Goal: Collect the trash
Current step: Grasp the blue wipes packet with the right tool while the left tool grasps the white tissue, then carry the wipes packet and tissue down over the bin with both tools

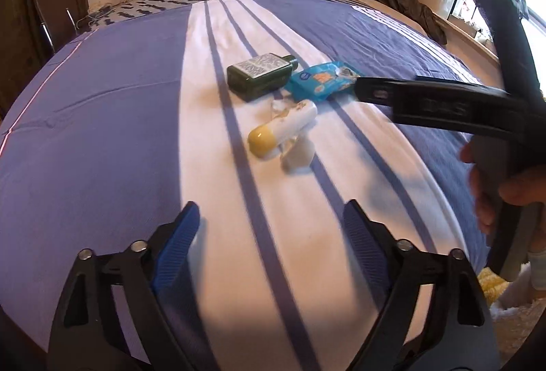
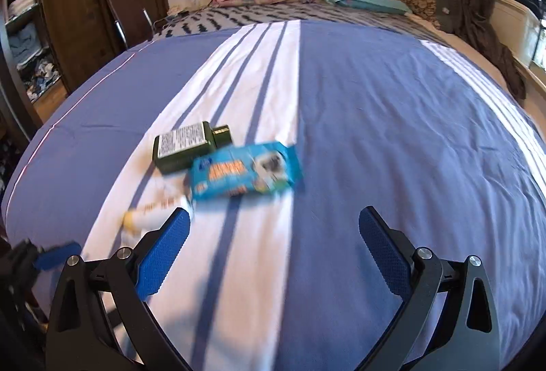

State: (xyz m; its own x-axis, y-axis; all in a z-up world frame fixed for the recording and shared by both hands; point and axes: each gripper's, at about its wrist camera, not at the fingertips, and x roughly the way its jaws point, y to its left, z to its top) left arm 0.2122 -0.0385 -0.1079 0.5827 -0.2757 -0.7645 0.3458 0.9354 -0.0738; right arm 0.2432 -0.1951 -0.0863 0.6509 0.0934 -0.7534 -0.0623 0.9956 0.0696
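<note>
Scene: three pieces of trash lie close together on the white striped band of the bed, about midway across, nearer the foot edge than the pillows.
Dark green bottle: flat, rectangular, hard plastic, on its side, printed label up, cap toward the right edge. Judged stiff and moderately light; best gripped across its narrow flat faces.
Blue packet: glossy printed film, just beside the bottle's cap end. Judged light, soft and slippery; a pinch on its flat body or an end seam should hold.
White tube: rounded, yellow cap toward the foot edge, some crumpled clear wrap at its far end. Judged light, smooth and liable to roll; grip across the barrel.
Bedcover: blue and white woven cloth, soft and yielding beneath the items.
Left gripper: jaws wide, empty, ribbed blue pads, short of the tube.
Right gripper: jaws wide, empty, near the packet.
</note>
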